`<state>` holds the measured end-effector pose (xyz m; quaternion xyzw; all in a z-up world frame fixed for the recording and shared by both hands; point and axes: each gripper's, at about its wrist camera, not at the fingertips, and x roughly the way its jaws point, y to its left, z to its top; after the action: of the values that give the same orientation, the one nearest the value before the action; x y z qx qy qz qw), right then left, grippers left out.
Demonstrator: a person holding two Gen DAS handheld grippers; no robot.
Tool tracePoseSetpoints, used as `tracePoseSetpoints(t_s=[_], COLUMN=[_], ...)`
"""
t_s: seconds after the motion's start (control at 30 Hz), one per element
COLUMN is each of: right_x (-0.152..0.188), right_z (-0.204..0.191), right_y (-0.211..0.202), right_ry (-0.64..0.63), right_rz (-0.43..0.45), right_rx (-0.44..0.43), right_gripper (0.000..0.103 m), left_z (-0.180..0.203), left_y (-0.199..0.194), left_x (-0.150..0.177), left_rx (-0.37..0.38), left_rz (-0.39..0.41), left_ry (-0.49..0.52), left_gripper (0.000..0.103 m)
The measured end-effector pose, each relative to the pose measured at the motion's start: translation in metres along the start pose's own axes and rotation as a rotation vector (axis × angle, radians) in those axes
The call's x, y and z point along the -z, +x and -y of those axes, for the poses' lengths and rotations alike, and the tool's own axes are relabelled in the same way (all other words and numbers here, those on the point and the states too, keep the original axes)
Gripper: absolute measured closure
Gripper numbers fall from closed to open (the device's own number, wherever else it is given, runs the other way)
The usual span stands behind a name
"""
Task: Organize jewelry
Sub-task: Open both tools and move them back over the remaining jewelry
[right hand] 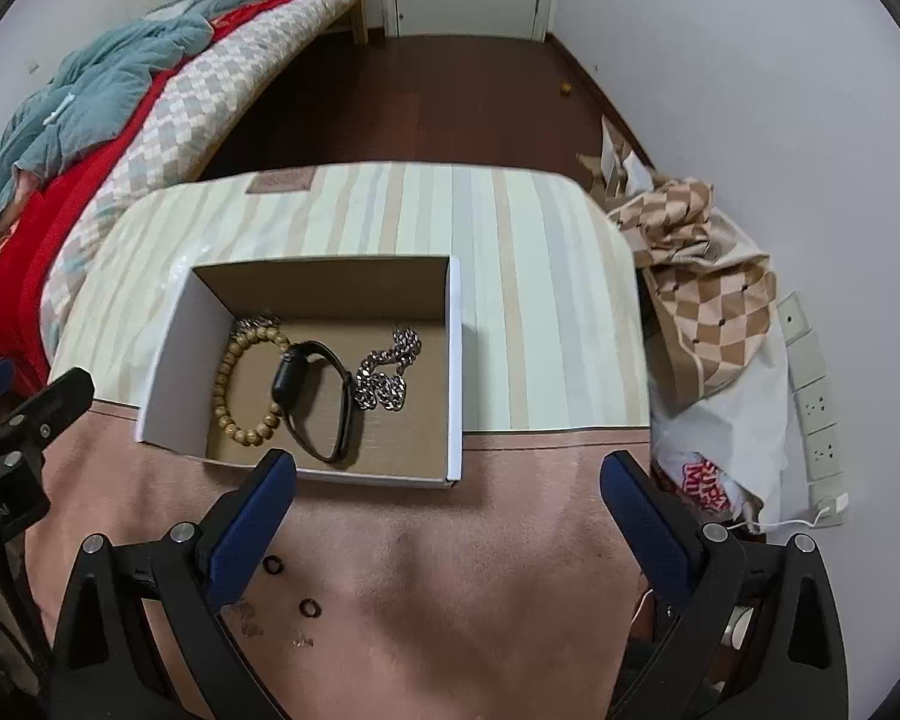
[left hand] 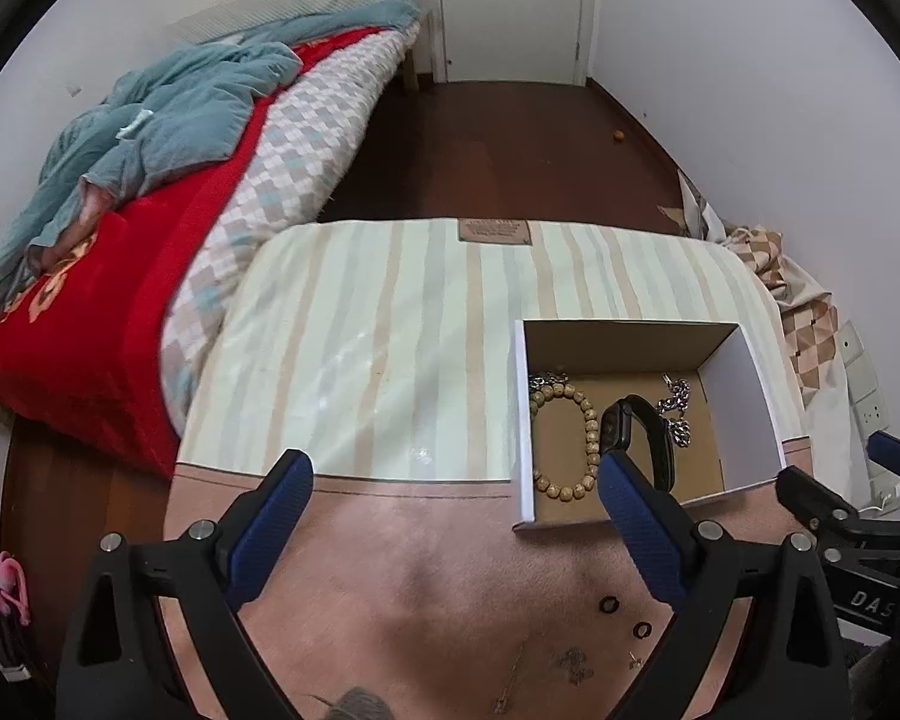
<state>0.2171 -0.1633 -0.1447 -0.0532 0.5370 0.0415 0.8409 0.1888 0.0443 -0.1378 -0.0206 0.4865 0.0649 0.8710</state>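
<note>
An open cardboard box [left hand: 750, 384] [right hand: 168, 354] stands on the table. It holds a wooden bead bracelet [left hand: 591, 444] [right hand: 225, 384], a black watch [left hand: 648, 438] [right hand: 312, 384] and a silver chain [left hand: 678, 408] [right hand: 390, 372]. Two small black rings [left hand: 609, 604] [right hand: 273, 566] and a few small earrings [left hand: 576, 663] [right hand: 249, 624] lie loose on the pink cloth in front of the box. My left gripper [left hand: 456, 480] is open and empty above the cloth, left of the box. My right gripper [right hand: 450, 480] is open and empty, just in front of the box.
The table [left hand: 378, 330] has a striped cover at the back and pink cloth at the front. A bed [left hand: 120, 240] with a red blanket stands to the left. Checked fabric and a bag [right hand: 708, 312] sit to the right by wall sockets.
</note>
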Motion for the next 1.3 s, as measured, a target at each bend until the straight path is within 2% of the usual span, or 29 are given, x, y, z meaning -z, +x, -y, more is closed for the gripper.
tracePoseSetpoints(t_s=[0.53,0.7,0.83,0.9,1.0,1.13,1.17,1.2,1.23,1.3], right_x=[0.035,0.044,0.05,0.056,0.069,0.096,0.104,0.113,0.119,0.134], right_z=[-0.008,-0.012,-0.015,-0.017,-0.02,-0.025,-0.026,-0.028,-0.03,-0.035], right_y=[-0.097,-0.124,-0.14,-0.14,-0.119,-0.067,-0.053,-0.038,-0.027,-0.001], right_ry=[0.023,0.027,0.035,0.041,0.051,0.064,0.068,0.068,0.07,0.081], right_rz=[0.15,0.191,0.214,0.209,0.164,0.072,0.055,0.038,0.023,-0.013], right_rx=[0.013,0.001,-0.042,-0.074,-0.112,-0.141,-0.151,-0.176,-0.204,-0.259], right_gripper=[0.001,0.001,0.001,0.001,0.001,0.001,0.002,0.01,0.026,0.043], left_z=[-0.007,-0.01,-0.015,-0.018,-0.025,-0.036,-0.039,-0.042,-0.045,-0.05], left_y=[-0.087,-0.109,-0.12,-0.12,-0.106,-0.067,-0.052,-0.042,-0.031,-0.016], left_x=[0.03,0.036,0.04,0.045,0.058,0.085,0.094,0.1,0.107,0.118], left_rx=[-0.005,0.008,-0.015,-0.03,-0.091,-0.17,-0.196,-0.209,-0.224,-0.235], left_rz=[0.135,0.165,0.19,0.192,0.176,0.081,0.042,0.018,-0.011,-0.051], left_ry=[0.011,0.009,-0.013,-0.028,-0.029,-0.021,-0.018,-0.018,-0.019,-0.022], left_gripper=[0.006,0.006,0.006,0.006,0.006,0.006,0.006,0.006,0.006,0.006])
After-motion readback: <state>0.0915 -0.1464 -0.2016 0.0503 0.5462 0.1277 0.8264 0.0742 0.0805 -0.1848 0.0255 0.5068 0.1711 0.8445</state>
